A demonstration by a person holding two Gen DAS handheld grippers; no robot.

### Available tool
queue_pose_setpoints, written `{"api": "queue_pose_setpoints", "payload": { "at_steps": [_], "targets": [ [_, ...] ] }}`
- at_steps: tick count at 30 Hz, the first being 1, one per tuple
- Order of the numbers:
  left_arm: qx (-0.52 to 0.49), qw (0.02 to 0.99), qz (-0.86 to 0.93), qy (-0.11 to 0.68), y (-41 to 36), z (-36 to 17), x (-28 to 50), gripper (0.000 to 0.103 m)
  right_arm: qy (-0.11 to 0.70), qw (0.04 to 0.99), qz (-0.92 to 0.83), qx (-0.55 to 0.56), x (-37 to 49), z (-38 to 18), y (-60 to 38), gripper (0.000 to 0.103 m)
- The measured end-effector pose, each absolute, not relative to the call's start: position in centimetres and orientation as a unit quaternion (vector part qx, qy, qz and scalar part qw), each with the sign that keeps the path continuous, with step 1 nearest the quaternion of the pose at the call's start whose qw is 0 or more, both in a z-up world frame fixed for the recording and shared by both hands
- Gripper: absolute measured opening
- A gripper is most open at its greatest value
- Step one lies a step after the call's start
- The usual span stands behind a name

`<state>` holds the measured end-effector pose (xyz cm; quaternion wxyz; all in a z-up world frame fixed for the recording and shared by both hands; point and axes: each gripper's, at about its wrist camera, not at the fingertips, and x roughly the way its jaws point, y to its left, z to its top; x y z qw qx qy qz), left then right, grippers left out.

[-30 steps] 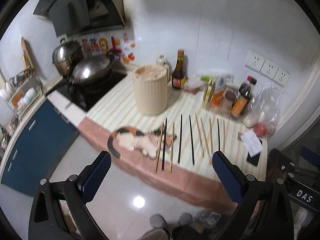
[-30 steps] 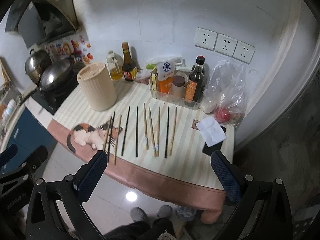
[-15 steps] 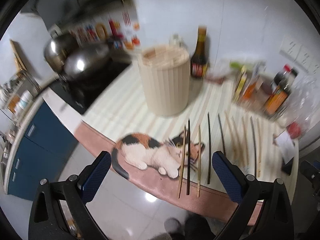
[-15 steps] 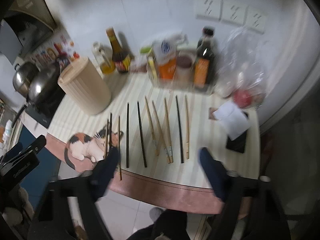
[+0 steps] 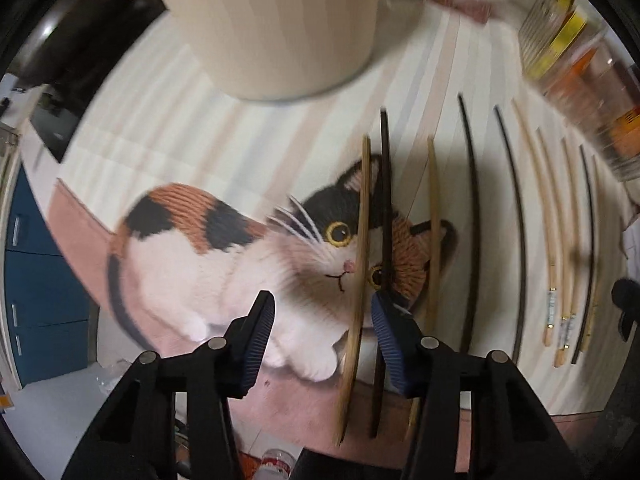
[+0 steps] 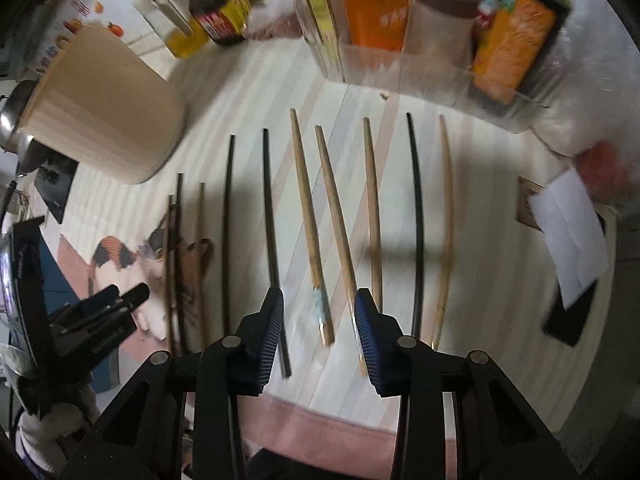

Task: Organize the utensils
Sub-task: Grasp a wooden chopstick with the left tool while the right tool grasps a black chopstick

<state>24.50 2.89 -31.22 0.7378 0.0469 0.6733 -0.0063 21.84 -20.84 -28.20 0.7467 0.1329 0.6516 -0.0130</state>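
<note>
**Kitchen counter: chopsticks in a row, both grippers descending**

Striped counter cloth [image 6: 248, 92] with a cat print [image 5: 224, 264] is carrying a row of loose chopsticks, lying side by side along the front edge.

- Left gripper [image 5: 322, 320]: pointing down over the cat's face, jaws closing, nothing pressed yet. A wooden chopstick [image 5: 360, 264] is lying just inside the right pad; a dark chopstick [image 5: 385, 208] is passing under that pad.
- Right gripper [image 6: 319, 320]: jaws closing over a taped wooden chopstick [image 6: 310, 232]; a second wooden chopstick [image 6: 338, 220] is running beside the right pad. No grip yet.
- Orientation: every stick is lying flat, long axis running from the counter's front edge toward the wall, thick ends nearest, tips pointing at the beige ribbed holder [image 6: 104, 108] and bottles.
- Risks: closing jaws are likely catching two sticks at once, or nudging neighbours askew; near ends are overhanging the edge on the left side, so a glancing pad could be tipping one to the floor. Motion blur is suggesting a fast approach.
</note>
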Motion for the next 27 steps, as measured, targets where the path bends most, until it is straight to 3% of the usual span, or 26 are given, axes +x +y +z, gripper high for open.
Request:
{"api": "queue_pose_setpoints", "payload": {
  "at_steps": [1, 5, 8, 10, 21, 23, 24, 25, 27],
  "targets": [
    [0.051, 0.734, -0.006, 0.678, 2.8, -31.9, 24.6, 0.038, 0.655, 0.743, -0.012, 0.133, 22.3, -28.7, -20.9, 0.039],
    [0.059, 0.731, -0.018, 0.679, 2.4, -32.6, 24.9, 0.033, 0.667, 0.733, -0.004, 0.132, 24.0, -30.1, -20.6, 0.039],
    [0.078, 0.733, -0.026, 0.675, 1.4, -32.8, 25.0, 0.023, 0.674, 0.726, 0.008, 0.133, 25.0, -30.8, -20.0, 0.039],
    [0.079, 0.732, -0.042, 0.676, 0.5, -32.7, 25.0, 0.005, 0.678, 0.722, 0.019, 0.134, 25.5, -31.1, -19.5, 0.039],
    [-0.006, 0.732, 0.030, 0.681, 4.9, -31.2, 26.3, 0.005, 0.713, 0.694, 0.033, 0.095, 28.7, -35.4, -15.3, 0.039],
    [-0.018, 0.728, 0.035, 0.684, 5.5, -30.5, 26.7, 0.005, 0.715, 0.695, 0.030, 0.070, 29.3, -35.6, -14.5, 0.034],
    [-0.022, 0.727, 0.035, 0.685, 5.7, -30.4, 26.8, 0.005, 0.716, 0.695, 0.028, 0.058, 29.4, -35.7, -14.2, 0.029],
    [-0.025, 0.726, 0.034, 0.686, 5.7, -30.2, 26.8, 0.005, 0.716, 0.696, 0.023, 0.048, 29.5, -35.9, -13.8, 0.016],
    [-0.024, 0.724, 0.034, 0.688, 5.7, -30.0, 26.5, 0.005, 0.714, 0.699, 0.019, 0.037, 29.4, -36.1, -13.2, 0.011]
  ]
}}
